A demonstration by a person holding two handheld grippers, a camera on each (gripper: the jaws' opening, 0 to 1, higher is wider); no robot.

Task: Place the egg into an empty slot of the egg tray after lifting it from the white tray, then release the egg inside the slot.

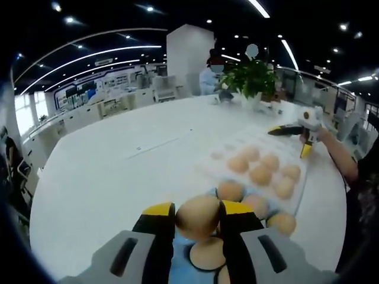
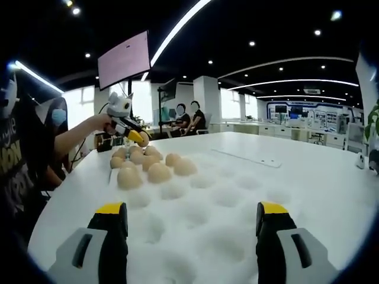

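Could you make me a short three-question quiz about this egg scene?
1. True or false: the left gripper holds an egg.
2. In the right gripper view, the right gripper is: A) shut on an egg; B) open over the egg tray; C) resting on a plate.
3. Fill in: in the right gripper view, the eggs already in the tray sit at its far ____ side.

Key: 1 true; 2 B; 3 left.
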